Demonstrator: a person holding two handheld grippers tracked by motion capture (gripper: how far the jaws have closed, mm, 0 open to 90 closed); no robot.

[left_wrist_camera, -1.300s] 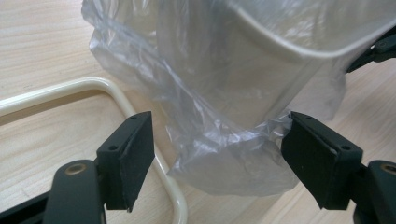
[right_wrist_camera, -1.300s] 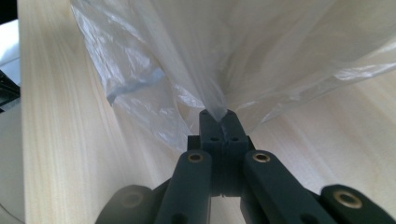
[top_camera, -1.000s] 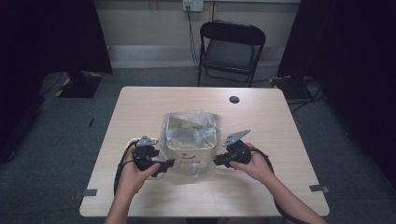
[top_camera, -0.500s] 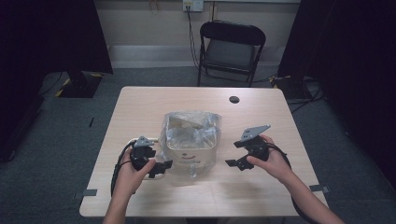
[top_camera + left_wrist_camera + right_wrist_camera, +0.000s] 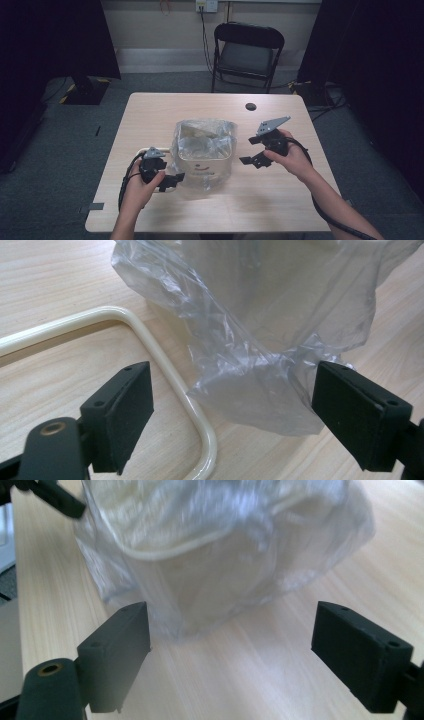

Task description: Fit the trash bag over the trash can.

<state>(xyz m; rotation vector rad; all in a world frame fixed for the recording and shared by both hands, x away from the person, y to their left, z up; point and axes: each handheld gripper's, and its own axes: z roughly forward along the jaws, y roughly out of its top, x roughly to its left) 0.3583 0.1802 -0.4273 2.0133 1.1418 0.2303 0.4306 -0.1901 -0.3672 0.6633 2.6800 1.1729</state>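
A cream bin [image 5: 210, 164] lined with a clear plastic bag [image 5: 202, 137] stands mid-table. My left gripper [image 5: 172, 181] sits low at the bin's front left corner. In the left gripper view its jaws [image 5: 235, 415] have just been opening and stand wide. A loose fold of the bag [image 5: 260, 340] hangs between them, and no pad presses on it. The cream handle loop [image 5: 150, 340] lies on the wood there. My right gripper [image 5: 249, 151] hangs lifted off the bin's right side. Its jaws [image 5: 232, 655] have just been opening, with nothing between them and the bag [image 5: 225, 555] farther off.
The bin stands on a light wooden table [image 5: 160, 115]. A small black disc [image 5: 250, 106] lies near its far edge. A black folding chair [image 5: 248, 50] stands behind the table. Cables trail from both grippers toward the near edge.
My right gripper has let go at the bin's right side, opened, and risen up and away to the right. The left hand has stayed where it was.
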